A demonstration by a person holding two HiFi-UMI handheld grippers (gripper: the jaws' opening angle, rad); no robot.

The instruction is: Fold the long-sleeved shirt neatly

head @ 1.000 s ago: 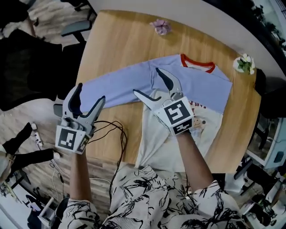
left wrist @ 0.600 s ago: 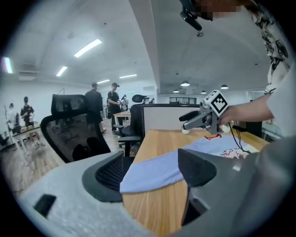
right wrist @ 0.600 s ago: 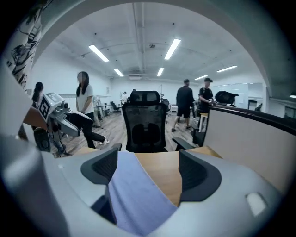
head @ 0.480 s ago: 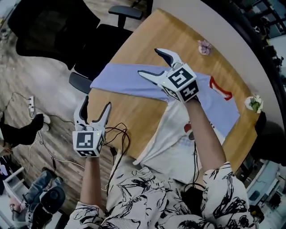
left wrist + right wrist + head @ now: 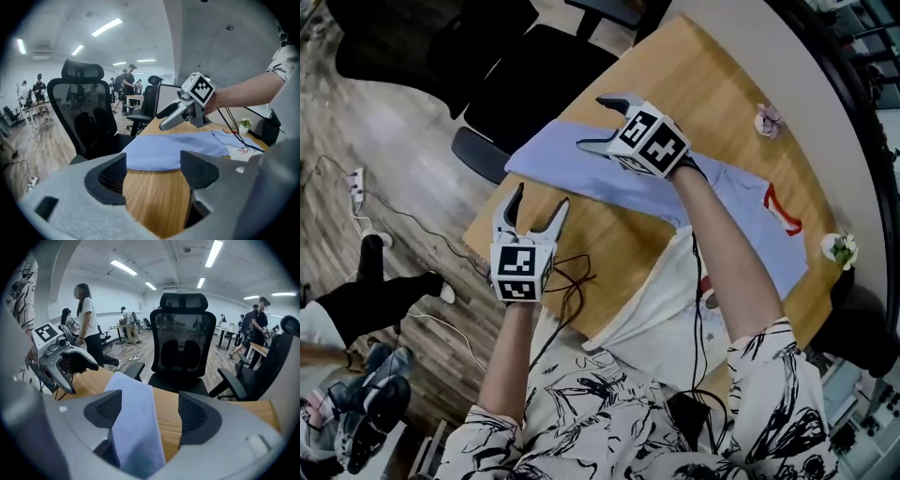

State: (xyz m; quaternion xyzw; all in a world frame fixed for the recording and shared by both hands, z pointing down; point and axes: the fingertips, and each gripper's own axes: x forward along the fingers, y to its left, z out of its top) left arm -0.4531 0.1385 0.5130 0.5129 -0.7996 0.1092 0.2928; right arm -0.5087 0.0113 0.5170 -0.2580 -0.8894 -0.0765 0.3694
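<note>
Two grippers hover with jaws spread: the right gripper point(image 5: 595, 122), whose jaws have just been closing, straddles the blue sleeve point(image 5: 572, 173) without pinching it (fabric runs between the pads), while the left gripper point(image 5: 539, 199) holds nothing above bare counter point(image 5: 712, 84). Beyond, the long-sleeved shirt point(image 5: 741, 202) lies flat on the counter.

The head camera looked steeply down on the surface point(image 5: 712, 94). The left tool's point(image 5: 539, 199) camera looked low across it, from near; the right tool's point(image 5: 595, 122) camera sat close over the blue sleeve point(image 5: 136, 427). All three views shared that sleeve.
</note>
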